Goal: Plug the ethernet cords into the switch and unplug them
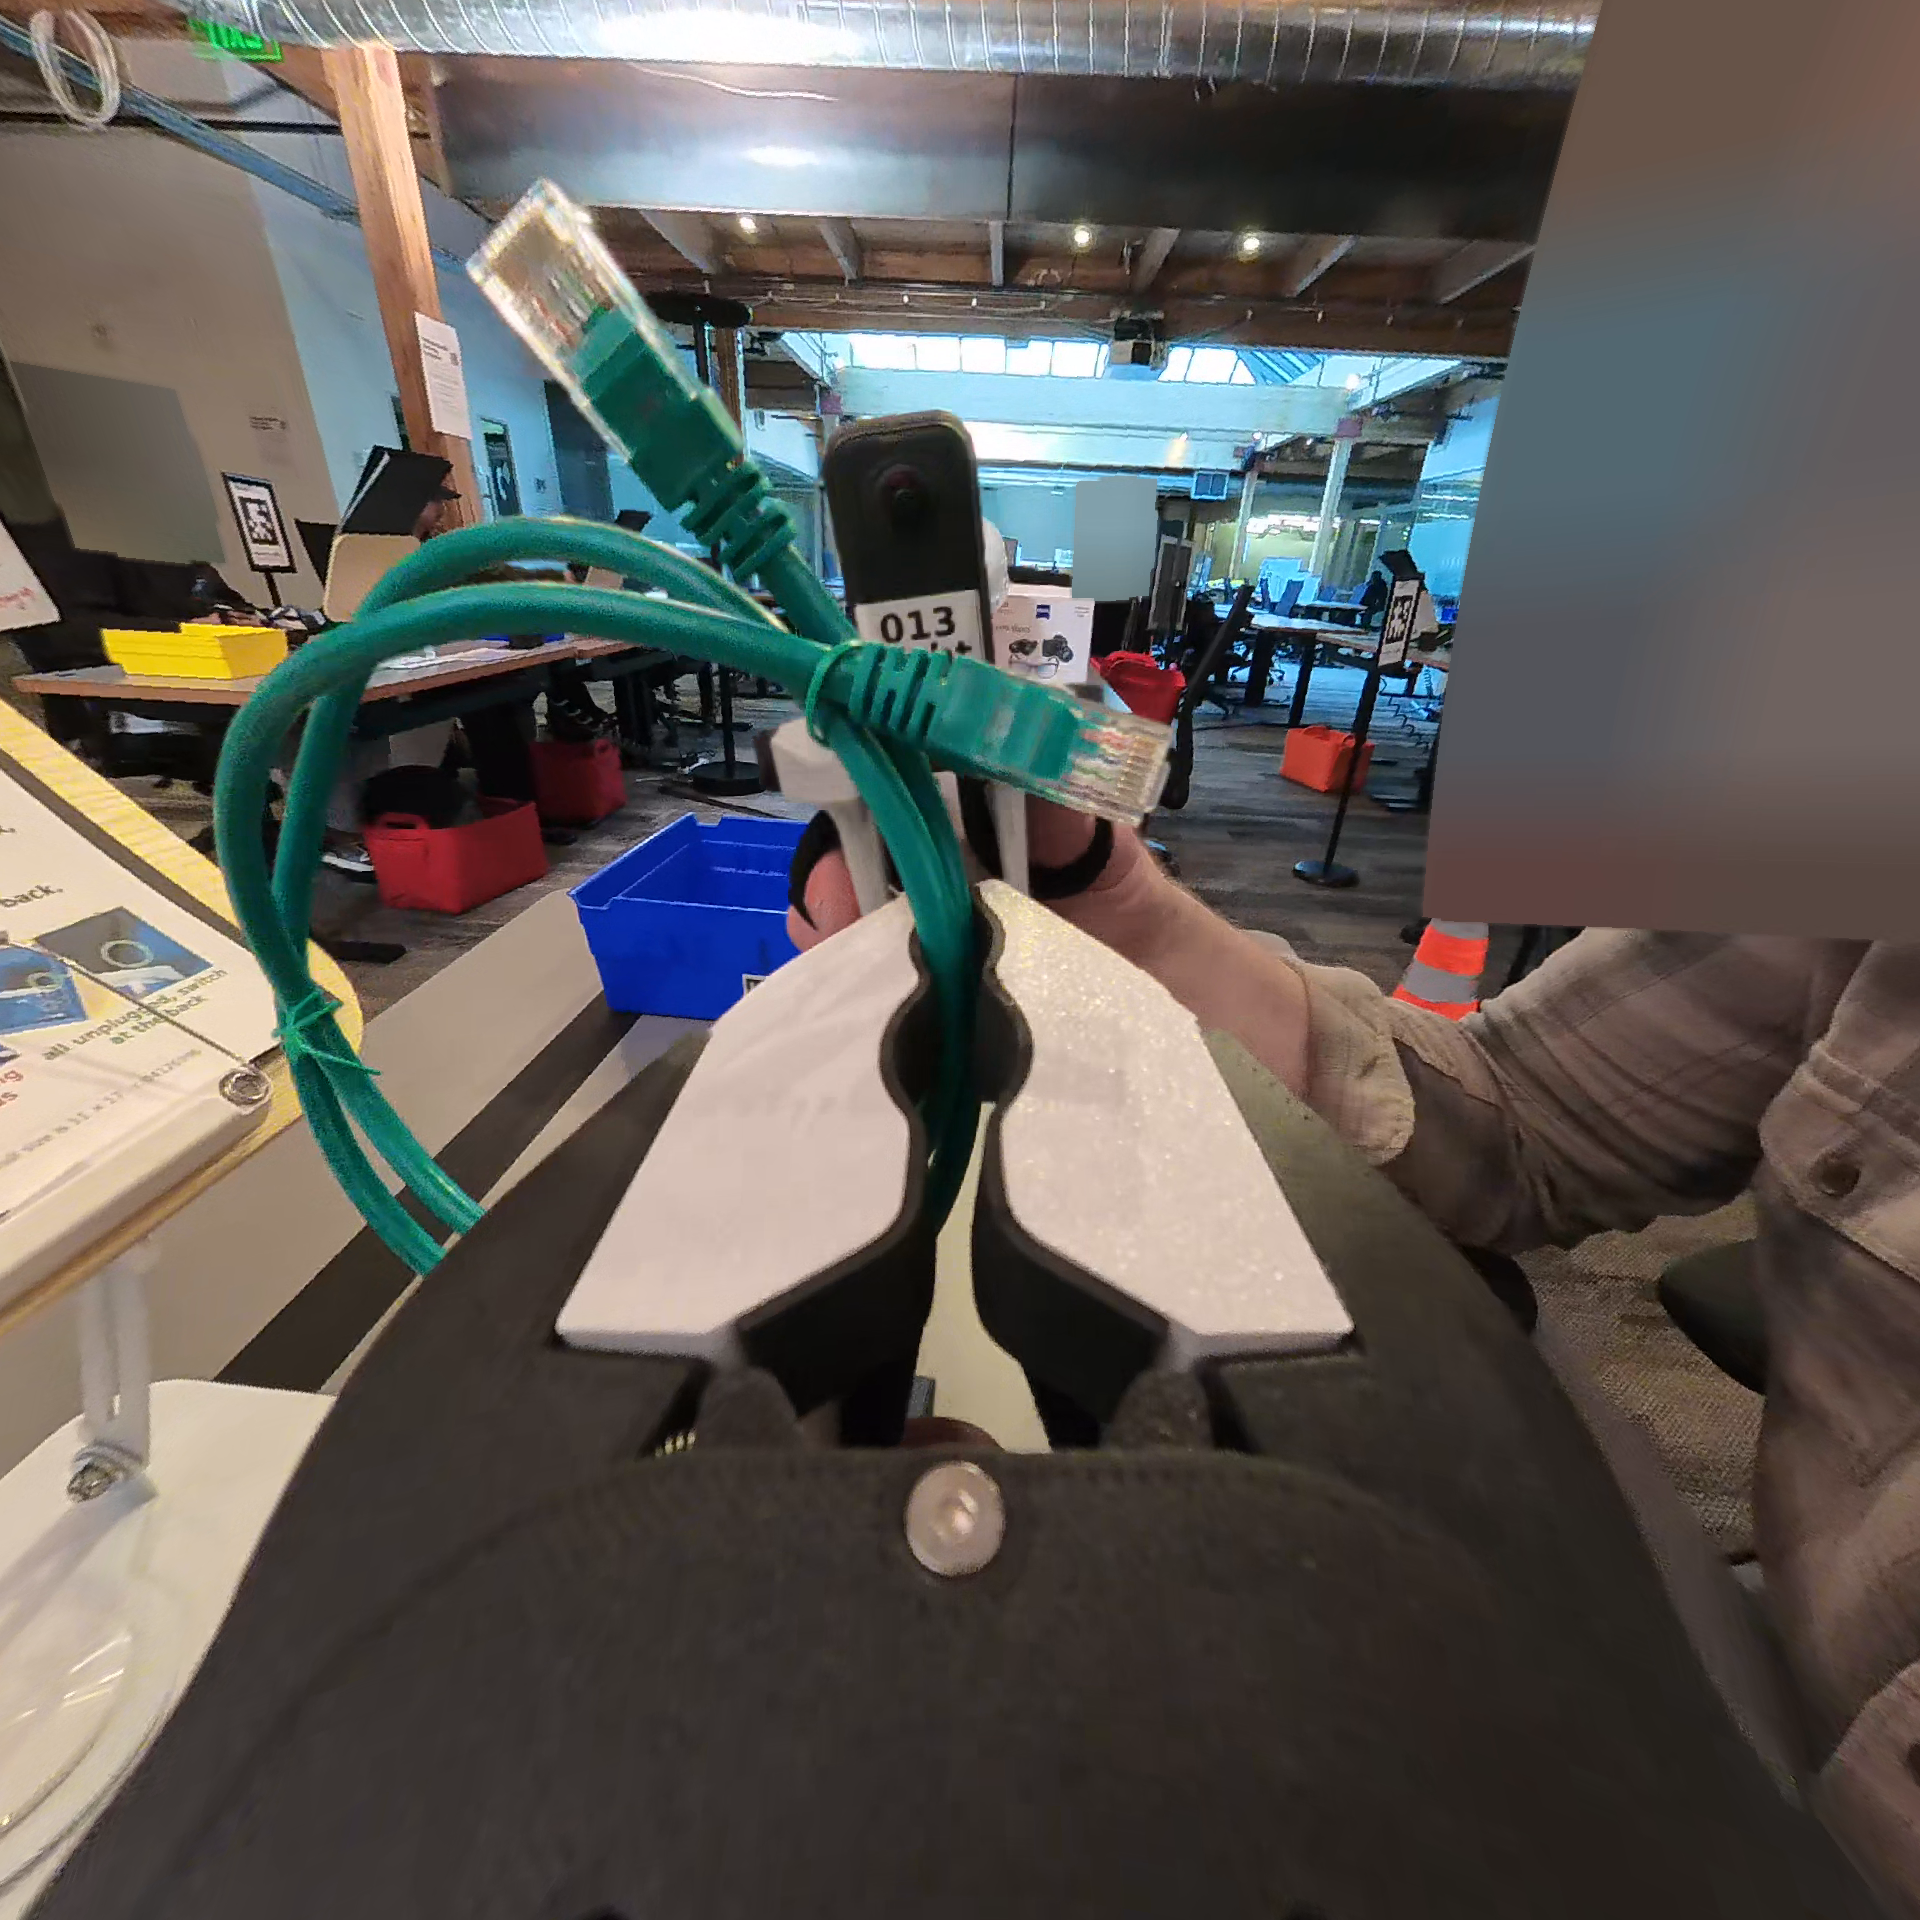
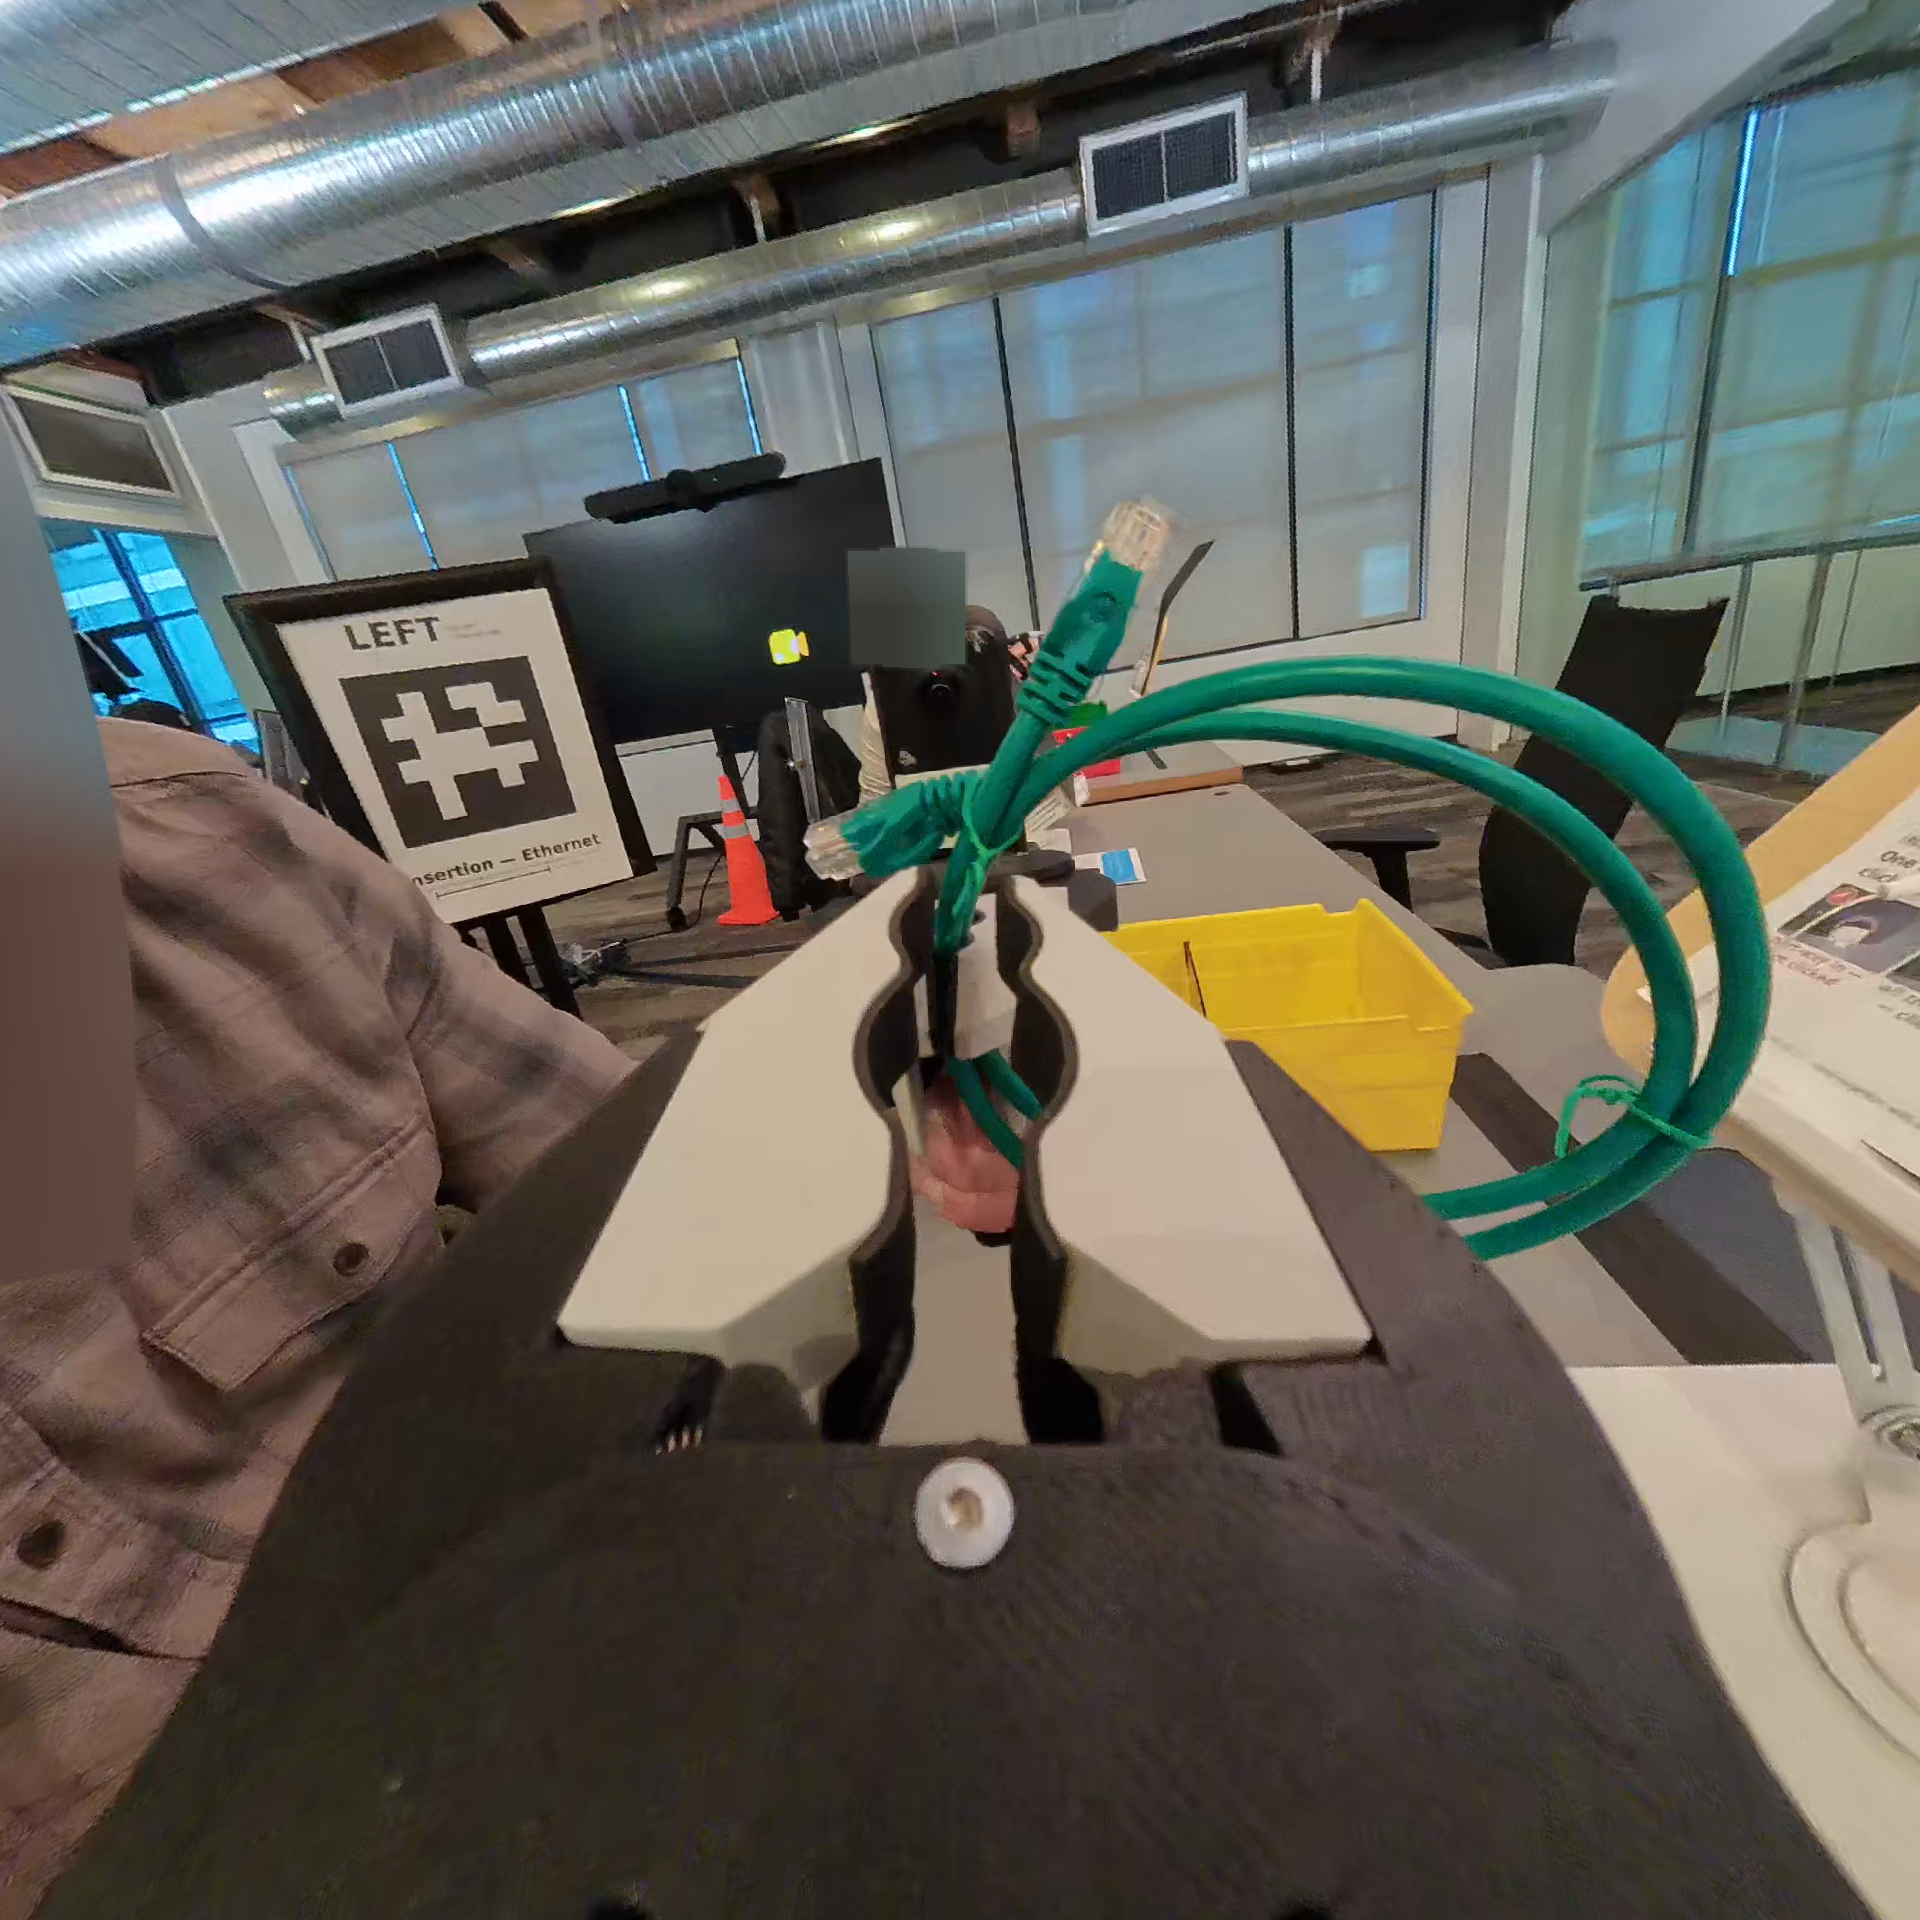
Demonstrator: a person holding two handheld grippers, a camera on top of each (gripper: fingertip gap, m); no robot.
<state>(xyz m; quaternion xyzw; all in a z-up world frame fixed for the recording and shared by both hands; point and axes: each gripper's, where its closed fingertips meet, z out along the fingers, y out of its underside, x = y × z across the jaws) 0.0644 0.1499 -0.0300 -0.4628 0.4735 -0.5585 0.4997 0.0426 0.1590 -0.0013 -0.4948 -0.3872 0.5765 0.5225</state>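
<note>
Both tools, left (image 1: 951,997) and right (image 2: 961,935), pinch the tied green cord (image 1: 312,790); free the twelve o'clock plug (image 1: 582,312) before seeking the unseen switch.

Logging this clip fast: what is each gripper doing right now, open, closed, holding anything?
Left gripper: closed on the green ethernet cord.
Right gripper: closed on the same coiled cord.

left gripper (image 1: 951,977) raised, fingers (image 1: 810,1081) closed, right gripper (image 2: 961,935) facing it
</note>
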